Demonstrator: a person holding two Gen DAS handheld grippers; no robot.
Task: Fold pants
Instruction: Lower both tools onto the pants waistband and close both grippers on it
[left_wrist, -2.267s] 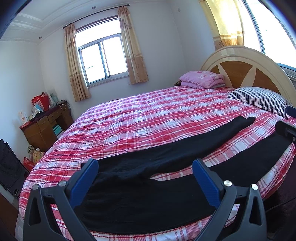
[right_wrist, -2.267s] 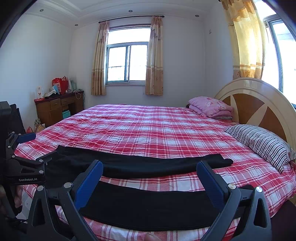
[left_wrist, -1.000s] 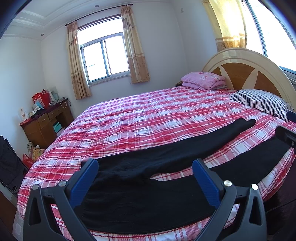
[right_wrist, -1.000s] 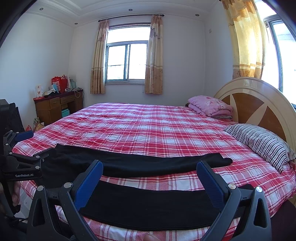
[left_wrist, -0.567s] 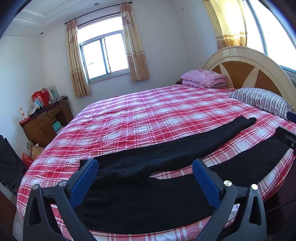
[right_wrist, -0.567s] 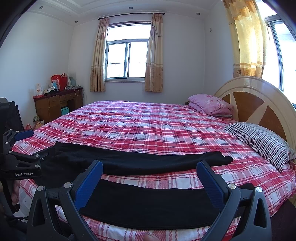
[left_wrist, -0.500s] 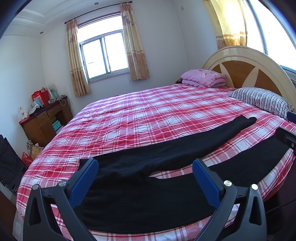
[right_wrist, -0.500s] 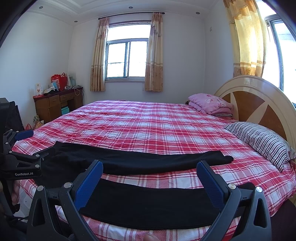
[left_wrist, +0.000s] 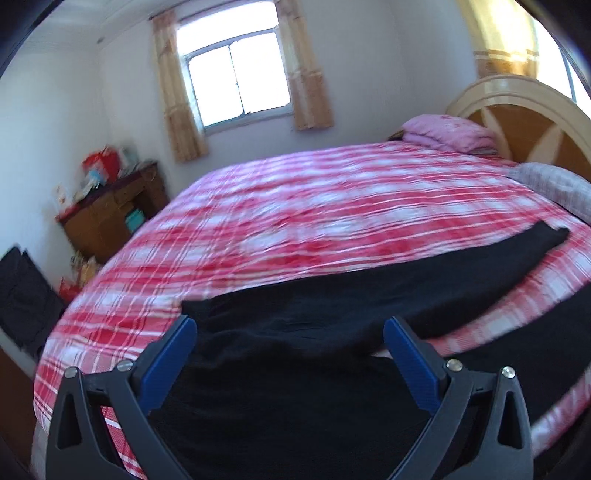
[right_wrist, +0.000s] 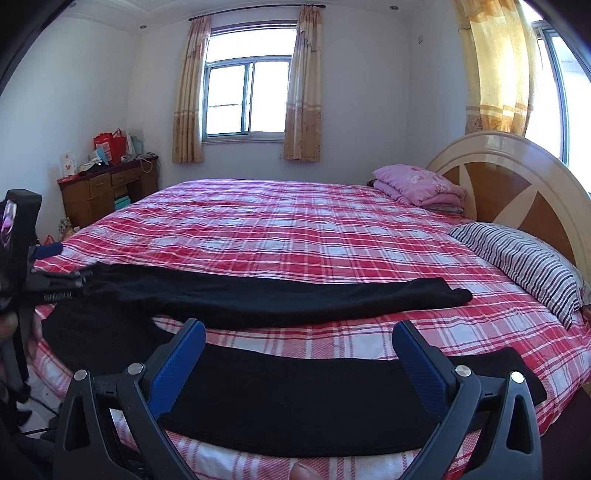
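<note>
**Bedroom count**

One pair of black pants (right_wrist: 266, 295) is lying on one bed (right_wrist: 295, 221). One striped pillow (right_wrist: 517, 262) is sitting at three o'clock, one folded pink blanket (right_wrist: 417, 186) at two, one wooden desk (right_wrist: 107, 192) at ten.

Left wrist view: low over the waist end of the black pants (left_wrist: 295, 332), facing across the bed (left_wrist: 332, 206) toward the window (left_wrist: 236, 81); blurred. Right wrist view: farther toward the headboard (right_wrist: 517, 177), same facing. Shared: pants, bed, window.

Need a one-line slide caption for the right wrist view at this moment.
Open right gripper hovers above black pants spread with legs apart on the red plaid bed; left gripper near the waistband.
</note>
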